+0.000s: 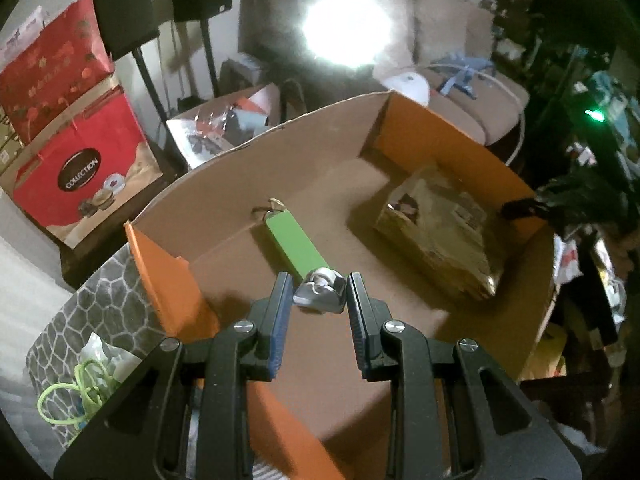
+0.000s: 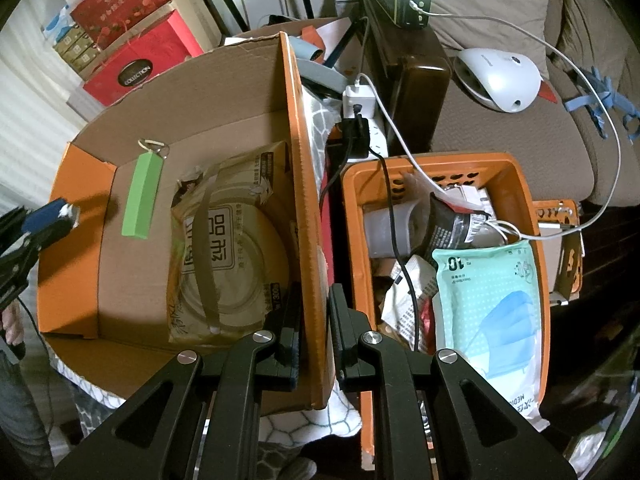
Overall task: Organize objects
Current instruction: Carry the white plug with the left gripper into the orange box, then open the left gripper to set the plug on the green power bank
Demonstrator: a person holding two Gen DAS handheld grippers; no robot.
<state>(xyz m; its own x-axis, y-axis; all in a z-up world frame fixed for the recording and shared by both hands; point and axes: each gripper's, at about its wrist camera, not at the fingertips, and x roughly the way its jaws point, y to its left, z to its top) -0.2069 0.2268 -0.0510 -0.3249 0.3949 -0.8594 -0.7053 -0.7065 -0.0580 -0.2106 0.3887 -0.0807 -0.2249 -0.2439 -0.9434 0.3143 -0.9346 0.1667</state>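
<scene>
So the left gripper [image 1: 318, 294] is over the cardboard box [image 1: 260, 144], pinching a small silver metal thing [image 1: 320, 290] between its blue pads; it looks like a clip or maybe a little lighter, honestly can't tell which. It hangs above the box floor near the left wall, so my guess is it's about to be dropped in with the rest. From the right wrist view you can see that same gripper poking in over the box's left edge with the shiny bit at its tip. Already on the box floor: a green stick-shaped thing [image 2: 143, 196] with a key ring on its far end, lying toward the far-left corner, and a big tan packet [image 2: 232, 248] filling the right half up against the right wall. The right gripper [image 2: 314, 332] is clamped on that right wall [image 2: 308, 200], one finger inside the box and one outside. I'd say it's just there to hold the box steady so it doesn't slide while stuff goes in. Just beside the box on the right is an orange plastic basket [image 2: 520, 184] stuffed with a pack of face masks [image 2: 488, 304], wrappers and cables, probably the pile being sorted.
</scene>
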